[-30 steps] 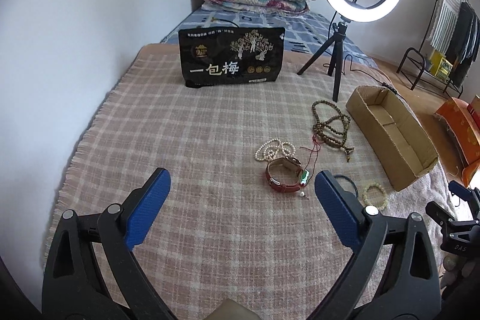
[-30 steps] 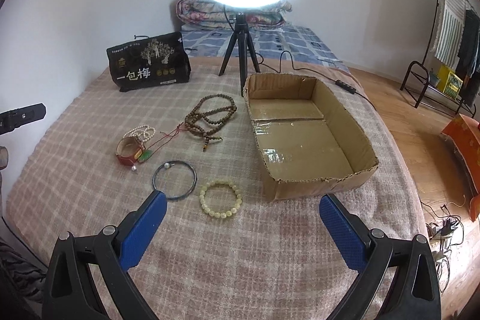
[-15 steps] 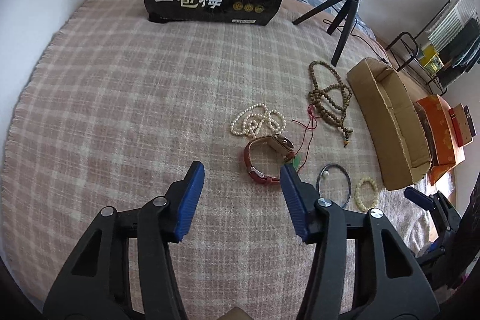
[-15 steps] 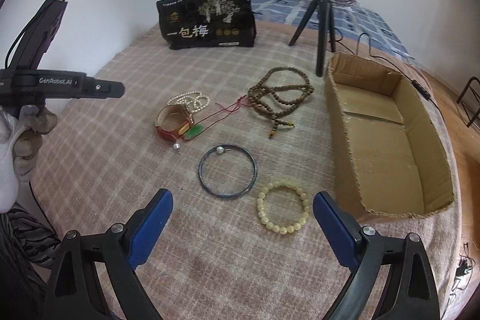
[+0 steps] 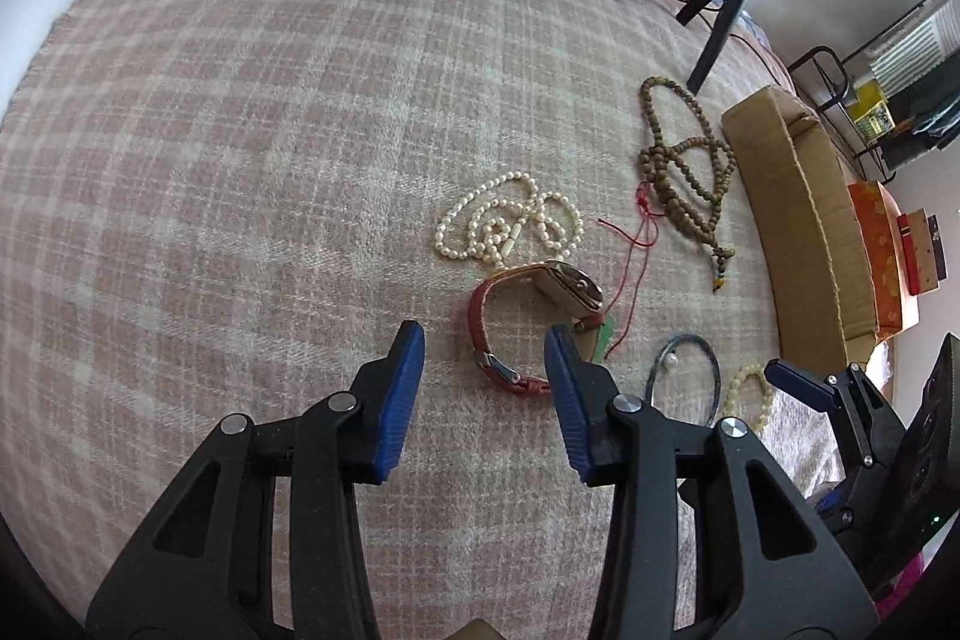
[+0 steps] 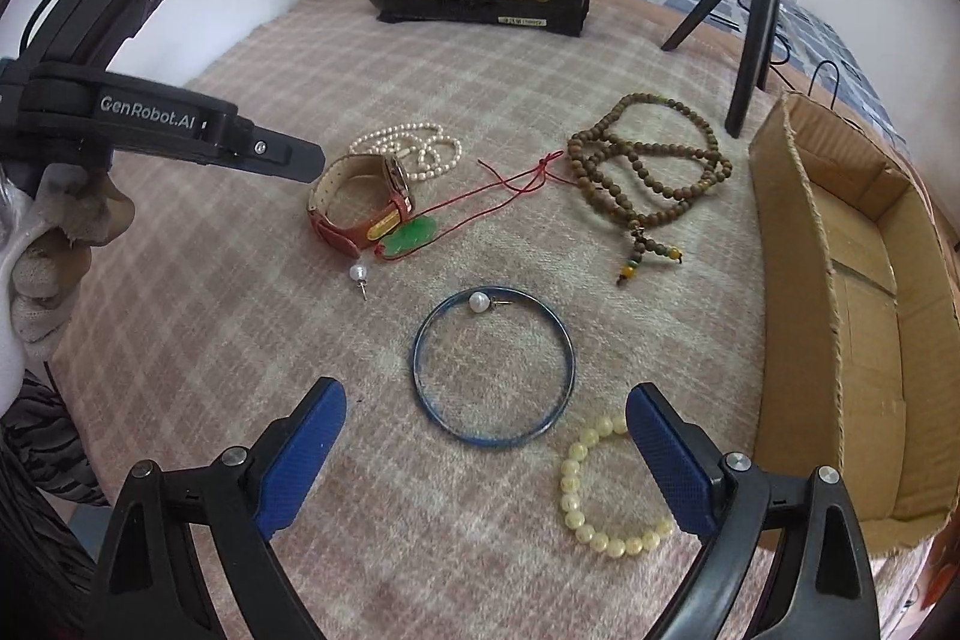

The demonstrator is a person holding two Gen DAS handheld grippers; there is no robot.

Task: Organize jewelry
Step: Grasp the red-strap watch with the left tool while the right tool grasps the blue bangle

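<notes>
The left hand-held gripper (image 5: 485, 370) is closing, half-narrowed, above the watch (image 5: 528, 322), not gripping it. The right hand-held gripper (image 6: 485, 436) stands wide, empty; bangle (image 6: 492, 364) at twelve o'clock, box (image 6: 852, 316) at two.

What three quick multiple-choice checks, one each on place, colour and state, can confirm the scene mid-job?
1. Where is the box?
A. right of the jewelry
B. behind the black bag
C. on the floor

2. What colour is the watch strap?
A. black
B. red
C. white

3. What is in the box?
A. the bangle
B. the brown beads
C. no jewelry

Answers: 1 A, it sits at the blanket's right edge past the brown beads. 2 B, the red band shows in both views. 3 C, its visible floor is bare, and the bangle lies on the blanket.
</notes>
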